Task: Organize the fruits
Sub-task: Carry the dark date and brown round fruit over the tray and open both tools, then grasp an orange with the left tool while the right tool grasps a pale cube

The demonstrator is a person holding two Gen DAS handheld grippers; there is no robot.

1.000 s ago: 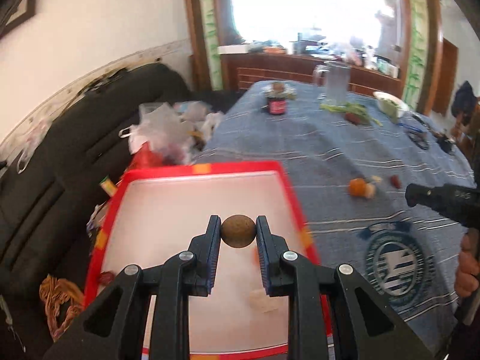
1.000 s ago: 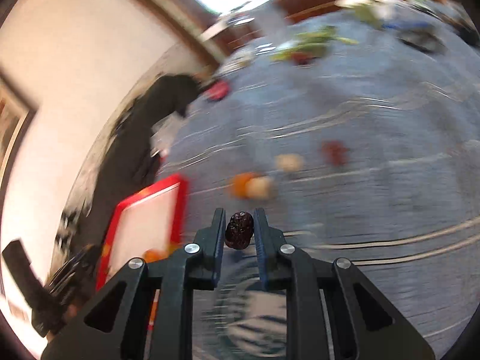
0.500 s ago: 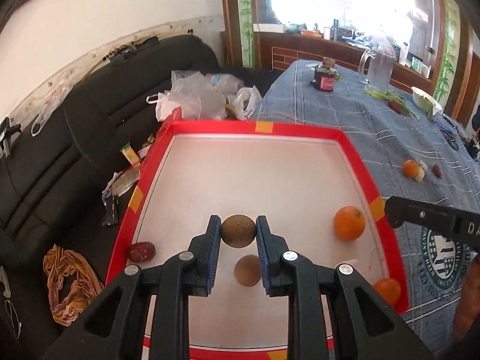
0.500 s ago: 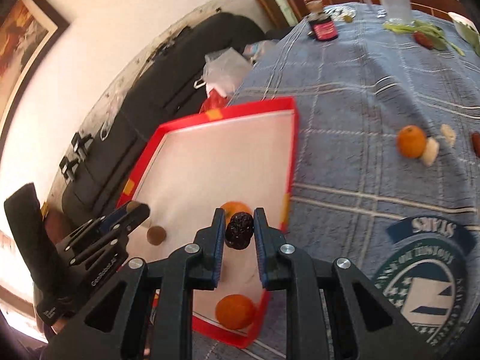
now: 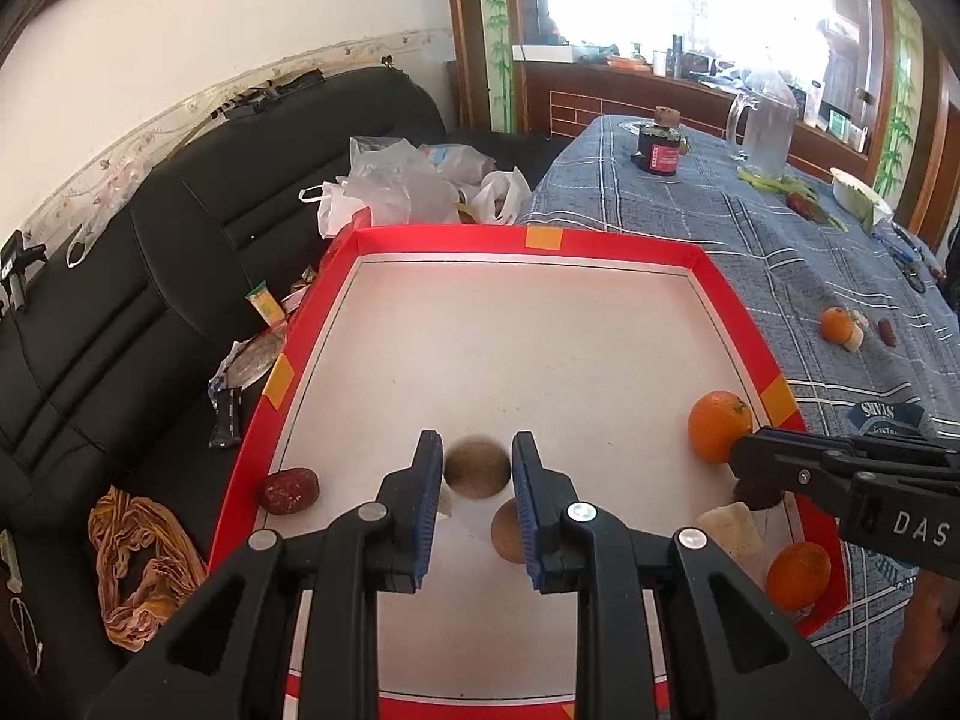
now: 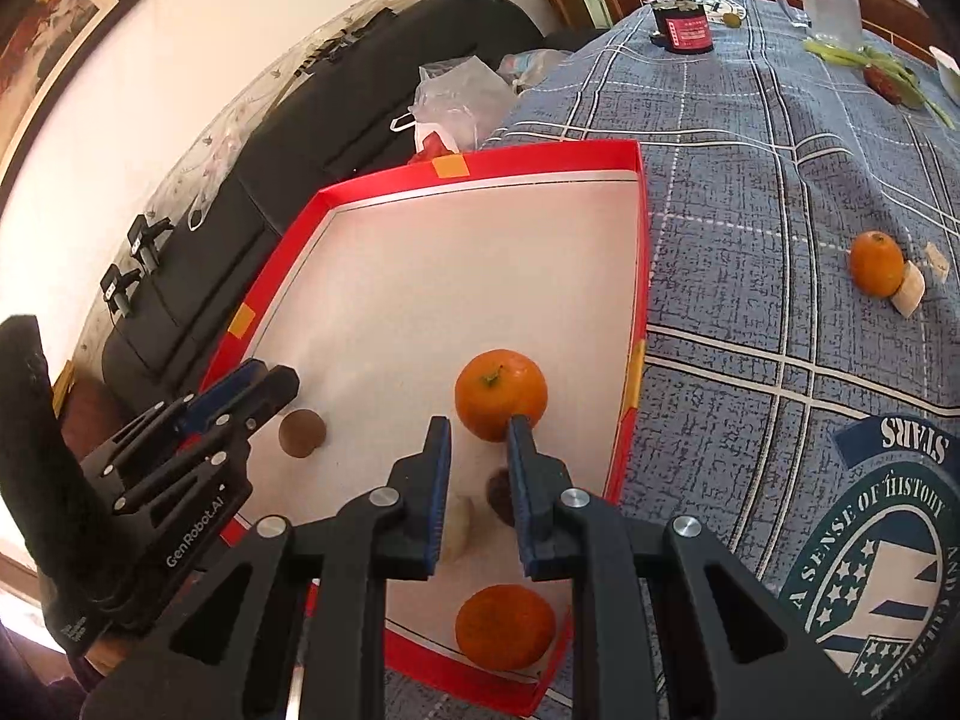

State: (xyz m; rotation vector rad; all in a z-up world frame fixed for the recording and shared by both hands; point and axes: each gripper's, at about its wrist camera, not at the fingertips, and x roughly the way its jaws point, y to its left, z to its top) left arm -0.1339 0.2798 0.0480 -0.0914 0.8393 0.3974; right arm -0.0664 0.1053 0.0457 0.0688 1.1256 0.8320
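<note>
Both grippers' fingers [image 5: 427, 498] stand parted over the red tray [image 5: 606, 243], the brown fruit [image 5: 477, 467] dropping between the left pair, so lift straight up to avoid nudging it.

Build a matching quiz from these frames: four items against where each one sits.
Items:
1. red date
2. stemmed orange
3. red-label jar
4. plastic bags

Places:
A. on the black sofa, beyond the tray's far wall
B. in the tray, by its right wall
C. on the tablecloth, towards the table's far end
D. in the tray, by its left wall

Pairs: 1-D, 2-B, 3-C, 4-A
</note>
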